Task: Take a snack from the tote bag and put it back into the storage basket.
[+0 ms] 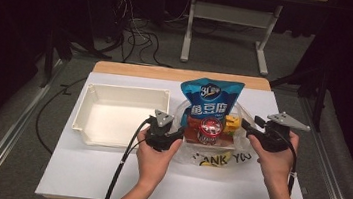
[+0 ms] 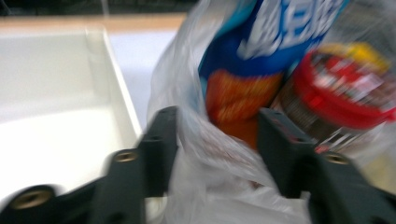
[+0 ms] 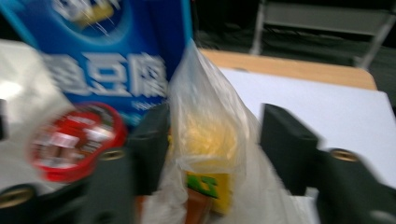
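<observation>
Two forearms come in from the bottom edge of the high view, each hand holding a black two-jaw gripper over the white sheet-covered table (image 1: 106, 172). The left gripper (image 1: 168, 131) is at the left side of a clear plastic bag (image 1: 218, 157) with black letters on its front; the right gripper (image 1: 254, 128) is at the right side of this bag.

In the left gripper view the left gripper (image 2: 217, 144) has its jaws spread, and a fold of the clear plastic bag (image 2: 205, 158) lies between them, not pinched as far as I can see. In the right gripper view the right gripper (image 3: 215, 140) is also spread, with a raised peak of the bag (image 3: 205, 116) between the jaws; if the film touches a jaw I cannot tell, because both views are blurred.

Inside the bag stands a tall blue snack pouch with white characters (image 1: 210, 101), a round tub with a red lid (image 1: 210, 127) in front of it, and a yellow packet (image 1: 232, 122) at the right, half hidden by the film.

Just left of the bag is a white rectangular plastic tray (image 1: 91, 135), empty, close beside the left gripper. Bare sheet lies free near the front edge and at the right. Beyond, a strip of wooden table edge (image 1: 167, 73) shows, then dark floor with black cables (image 1: 136, 34) and a grey metal frame (image 1: 188, 30).
</observation>
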Demonstrator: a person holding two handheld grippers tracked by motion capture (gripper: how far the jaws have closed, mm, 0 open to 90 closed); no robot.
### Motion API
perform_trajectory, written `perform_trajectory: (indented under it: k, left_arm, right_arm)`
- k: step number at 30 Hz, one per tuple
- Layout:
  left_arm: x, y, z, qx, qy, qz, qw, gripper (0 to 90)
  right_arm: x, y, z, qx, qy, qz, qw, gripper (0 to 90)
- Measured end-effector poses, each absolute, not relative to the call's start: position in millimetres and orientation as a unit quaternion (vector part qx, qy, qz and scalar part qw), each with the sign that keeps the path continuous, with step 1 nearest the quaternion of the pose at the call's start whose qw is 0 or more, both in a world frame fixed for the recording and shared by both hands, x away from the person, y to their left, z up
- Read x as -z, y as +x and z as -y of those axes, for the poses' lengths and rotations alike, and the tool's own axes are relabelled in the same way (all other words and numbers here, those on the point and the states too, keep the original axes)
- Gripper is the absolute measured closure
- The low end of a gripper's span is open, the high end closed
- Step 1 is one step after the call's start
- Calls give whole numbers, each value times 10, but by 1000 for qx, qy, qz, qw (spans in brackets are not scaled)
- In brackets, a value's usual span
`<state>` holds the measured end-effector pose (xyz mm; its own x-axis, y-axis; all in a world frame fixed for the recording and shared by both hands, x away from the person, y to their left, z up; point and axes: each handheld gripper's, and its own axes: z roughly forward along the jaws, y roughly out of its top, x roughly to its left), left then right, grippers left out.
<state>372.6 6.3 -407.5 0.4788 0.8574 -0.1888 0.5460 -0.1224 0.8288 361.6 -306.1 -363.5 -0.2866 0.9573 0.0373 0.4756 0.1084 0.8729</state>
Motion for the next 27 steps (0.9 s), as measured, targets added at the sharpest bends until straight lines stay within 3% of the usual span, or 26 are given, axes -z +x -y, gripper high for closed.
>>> perform_trajectory:
  k: [1,2,3,4,5,13,20,27]
  left_arm:
    - [4111,3732,-56,-170,734,-481,448,673]
    - [4111,3732,-56,-170,734,-481,448,745]
    - [4165,3745,-54,-169,739,-482,439,745]
    - [4198,3757,-60,-163,741,-483,437,813]
    - [4221,3765,-62,-164,741,-485,433,859]
    - [4430,3790,-42,-162,755,-494,400,900]
    - [4781,3798,-65,-130,765,-509,373,900]
    - [4767,3721,-75,-125,776,-491,377,889]
  right_arm:
    - [3673,3640,3059,-407,528,-685,293,718]
    - [3673,3640,3059,-407,528,-685,293,718]
    - [3708,3666,3081,-402,529,-686,297,801]
    - [3750,3700,3120,-394,539,-682,297,886]
    - [3776,3729,3142,-392,542,-682,296,900]
    - [3925,3951,3275,-354,563,-687,293,900]
    - [4253,4106,3336,-314,583,-705,254,900]
    - [4687,4092,3392,-288,605,-713,206,890]
